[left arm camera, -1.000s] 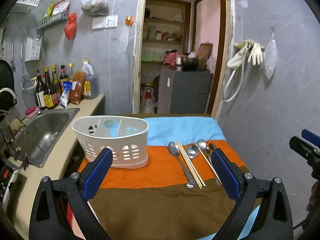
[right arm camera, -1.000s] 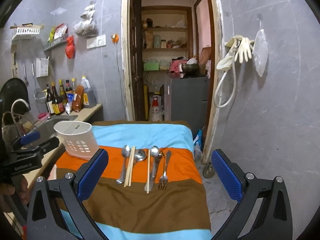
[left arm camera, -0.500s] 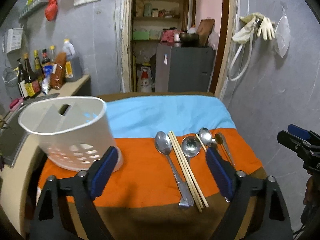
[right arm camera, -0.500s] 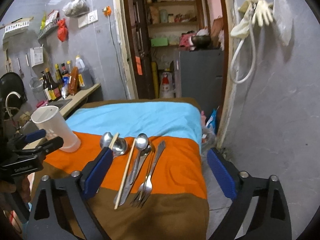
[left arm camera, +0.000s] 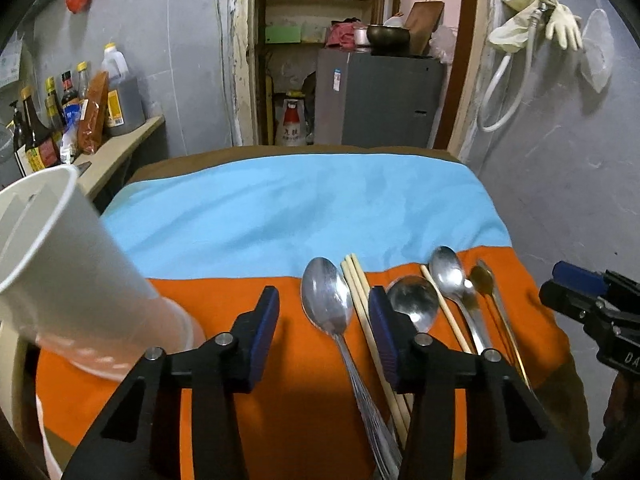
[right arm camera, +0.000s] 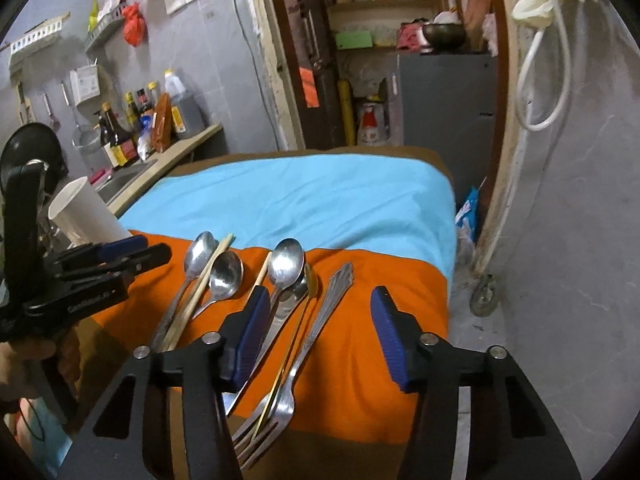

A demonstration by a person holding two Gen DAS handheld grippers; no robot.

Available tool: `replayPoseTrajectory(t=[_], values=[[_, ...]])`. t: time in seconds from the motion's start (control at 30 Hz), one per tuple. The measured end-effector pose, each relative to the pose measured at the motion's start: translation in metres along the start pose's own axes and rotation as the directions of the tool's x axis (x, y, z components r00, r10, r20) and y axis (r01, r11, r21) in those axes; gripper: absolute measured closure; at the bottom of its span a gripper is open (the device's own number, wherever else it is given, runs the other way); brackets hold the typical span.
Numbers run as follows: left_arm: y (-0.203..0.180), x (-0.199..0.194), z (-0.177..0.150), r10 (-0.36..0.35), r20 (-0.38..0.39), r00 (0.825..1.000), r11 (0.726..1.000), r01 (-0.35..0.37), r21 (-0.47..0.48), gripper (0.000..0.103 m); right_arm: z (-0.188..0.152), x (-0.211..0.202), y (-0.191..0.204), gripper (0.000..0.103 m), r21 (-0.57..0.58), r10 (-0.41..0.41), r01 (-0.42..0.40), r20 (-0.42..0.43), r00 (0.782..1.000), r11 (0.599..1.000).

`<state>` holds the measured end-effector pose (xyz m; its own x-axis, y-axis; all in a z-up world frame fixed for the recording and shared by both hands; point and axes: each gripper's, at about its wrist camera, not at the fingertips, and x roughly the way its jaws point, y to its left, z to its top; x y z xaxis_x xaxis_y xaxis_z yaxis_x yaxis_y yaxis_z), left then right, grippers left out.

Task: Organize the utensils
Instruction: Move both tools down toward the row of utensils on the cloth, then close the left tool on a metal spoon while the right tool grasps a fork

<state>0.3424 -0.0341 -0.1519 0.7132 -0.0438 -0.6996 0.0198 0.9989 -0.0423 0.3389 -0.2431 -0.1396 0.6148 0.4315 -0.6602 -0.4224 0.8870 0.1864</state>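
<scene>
Covering the table is a striped cloth (left arm camera: 248, 216): brown at the near edge, orange across the middle, light blue toward the far edge. Past it stand a grey cabinet (left arm camera: 384, 100), an open doorway with shelves, and grey walls; a counter with bottles (left arm camera: 36, 136) runs along the left.

The left gripper (left arm camera: 324, 316) is over the orange band, its jaws closing with a large spoon (left arm camera: 326, 300) lying between them, not yet pinched; chopsticks (left arm camera: 362, 304) lie just beside its right finger. The white utensil holder (left arm camera: 60, 272) stands at the table's left edge. The right gripper (right arm camera: 316, 328) is also closing, with a fork (right arm camera: 320, 320) between its fingers on the cloth, untouched, beside more spoons (right arm camera: 284, 264).
</scene>
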Motion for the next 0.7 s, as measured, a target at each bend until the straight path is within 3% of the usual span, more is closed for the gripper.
replayPoseTrajectory(t=[0.17, 0.37, 0.7], values=[[0.006, 0.02, 0.008, 0.0, -0.043, 0.999, 0.999, -0.002, -0.049, 0.081, 0.004, 0.022, -0.006, 0.071, 0.009, 0.037, -0.037, -0.035, 0.999, 0.999], [0.014, 0.033, 0.009, -0.011, -0.072, 0.997, 0.998, 0.007, -0.062, 0.088, 0.009, 0.04, -0.006, 0.075, -0.005, 0.063, -0.064, -0.076, 0.995, 0.998], [0.032, 0.055, 0.013, -0.133, -0.132, 0.982, 0.983, 0.114, -0.144, 0.09, 0.007, 0.053, -0.007, 0.079, 0.005, 0.085, -0.085, -0.115, 0.99, 0.996]])
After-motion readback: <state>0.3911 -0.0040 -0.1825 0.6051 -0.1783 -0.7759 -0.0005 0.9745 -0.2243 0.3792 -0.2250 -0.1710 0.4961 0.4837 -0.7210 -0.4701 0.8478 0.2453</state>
